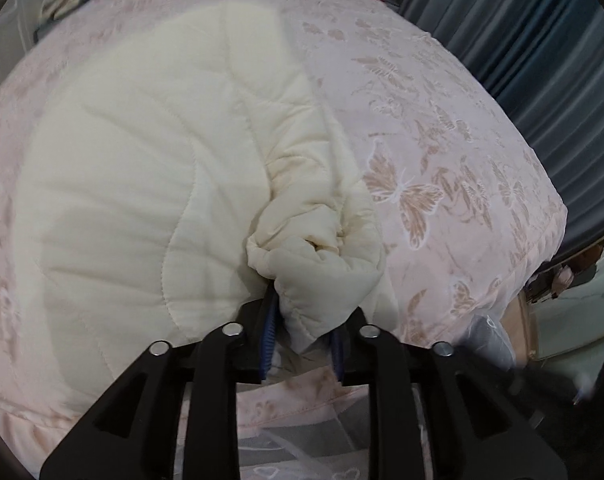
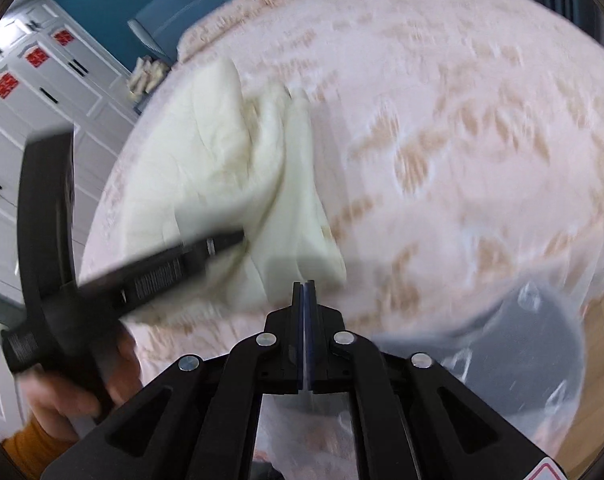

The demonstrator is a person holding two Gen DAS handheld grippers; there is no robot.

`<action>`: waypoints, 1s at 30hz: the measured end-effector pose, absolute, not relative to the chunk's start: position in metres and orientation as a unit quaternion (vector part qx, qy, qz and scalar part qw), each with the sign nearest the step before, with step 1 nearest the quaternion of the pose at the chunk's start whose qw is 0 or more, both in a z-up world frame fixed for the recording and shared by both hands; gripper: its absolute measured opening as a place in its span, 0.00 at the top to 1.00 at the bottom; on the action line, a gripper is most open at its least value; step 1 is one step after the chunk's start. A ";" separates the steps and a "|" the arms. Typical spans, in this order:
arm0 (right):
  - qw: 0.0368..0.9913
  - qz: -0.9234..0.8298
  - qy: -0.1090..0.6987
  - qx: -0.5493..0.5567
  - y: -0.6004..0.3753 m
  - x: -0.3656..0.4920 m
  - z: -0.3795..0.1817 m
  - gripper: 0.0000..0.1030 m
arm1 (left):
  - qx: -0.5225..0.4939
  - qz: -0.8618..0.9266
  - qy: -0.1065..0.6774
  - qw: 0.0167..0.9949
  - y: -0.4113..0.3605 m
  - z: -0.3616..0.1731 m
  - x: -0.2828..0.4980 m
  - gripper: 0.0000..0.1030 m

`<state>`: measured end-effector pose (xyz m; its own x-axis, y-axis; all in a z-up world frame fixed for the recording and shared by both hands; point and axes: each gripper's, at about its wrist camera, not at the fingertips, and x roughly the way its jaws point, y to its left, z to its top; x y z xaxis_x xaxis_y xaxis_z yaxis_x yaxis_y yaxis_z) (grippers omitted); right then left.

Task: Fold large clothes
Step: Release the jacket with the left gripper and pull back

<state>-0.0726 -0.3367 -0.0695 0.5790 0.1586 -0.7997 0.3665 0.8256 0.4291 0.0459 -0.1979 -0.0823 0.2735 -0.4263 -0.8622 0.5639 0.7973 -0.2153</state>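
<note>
Black jaws of the left gripper (image 1: pixel 303 330) pinch a bunched cuff of the cream quilted coat (image 1: pixel 150 168) lying on the pink bedspread (image 1: pixel 441 152); lay that fold flat before letting go, while the right gripper (image 2: pixel 305 300) hovers nearly closed and empty.

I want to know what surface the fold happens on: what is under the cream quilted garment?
The cream quilted garment lies on a pink bedspread patterned with butterflies, which shows all around it. Whatever lies directly beneath the garment is covered. Its bunched end sits between the left gripper pads.
</note>
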 end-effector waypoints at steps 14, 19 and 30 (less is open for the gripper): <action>0.844 -0.023 0.438 0.310 -0.332 0.076 -0.007 0.49 | -0.073 -0.243 0.451 0.856 -0.076 0.008 0.072 0.22; 0.819 -0.063 0.494 0.285 -0.320 0.117 -0.042 0.56 | -0.074 -0.187 0.475 0.857 -0.056 -0.006 0.104 0.22; 0.840 -0.058 0.453 0.293 -0.345 0.073 -0.032 0.95 | -0.052 -0.176 0.486 0.854 -0.069 -0.019 0.119 0.22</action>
<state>0.0735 -0.3455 -0.0324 0.5835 0.1687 -0.7944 0.3626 0.8212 0.4407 0.1188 -0.0695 -0.0193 0.4650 -0.3521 -0.8123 0.2501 0.9324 -0.2610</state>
